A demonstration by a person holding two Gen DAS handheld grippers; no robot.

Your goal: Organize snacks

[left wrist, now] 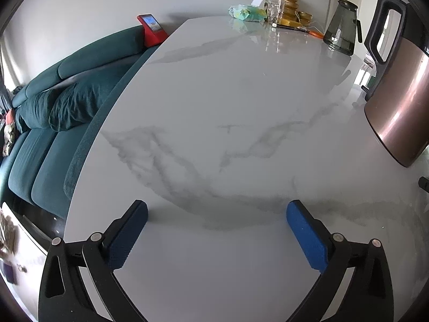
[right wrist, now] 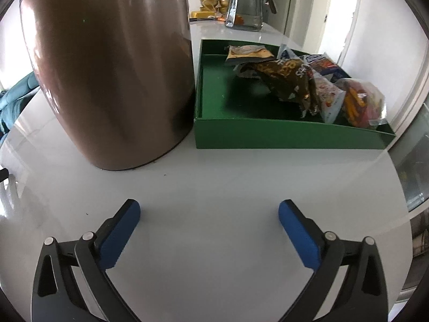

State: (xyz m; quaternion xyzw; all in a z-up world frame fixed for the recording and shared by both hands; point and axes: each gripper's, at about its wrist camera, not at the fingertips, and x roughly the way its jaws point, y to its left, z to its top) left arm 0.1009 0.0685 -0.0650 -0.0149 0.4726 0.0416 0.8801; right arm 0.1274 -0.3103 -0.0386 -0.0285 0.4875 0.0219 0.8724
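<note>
Nearest us, both grippers sit empty. Left gripper [left wrist: 217, 212]: jaws spread wide, only bare marble worktop [left wrist: 214, 107] between the blue pads. Right gripper [right wrist: 209, 210]: same, jaws wide apart over the glossy worktop, nothing clamped.

Next out, in the right wrist view: copper-coloured kettle [right wrist: 107, 67] stands left of the green tray [right wrist: 281, 135], its base just beside the tray's left wall; we can't tell whether they touch. The snacks [right wrist: 300, 86] are inside the tray, piled toward its right and back: a dark crinkled bag on top, a pale packet and an orange-red packet at the right front corner, more packets behind. The tray's left half is bare green floor.

We see no loose snacks on the worktop in either view, so we judge the sort nearly done or finished.

Risks from here, as we see them:
- Reaching into the tray from the left could clip the kettle. It's tall and close, so a nudge could tip it or shove the tray.
- The pile leans right, so grabbing the top bag could drag its neighbours over the low wall.
- Crinkly film bags may slip from the pads or crush if pinched hard.

Far end: glass jug [left wrist: 340, 26], gold bowls [left wrist: 291, 8], a tumbler. All well clear of us.
</note>
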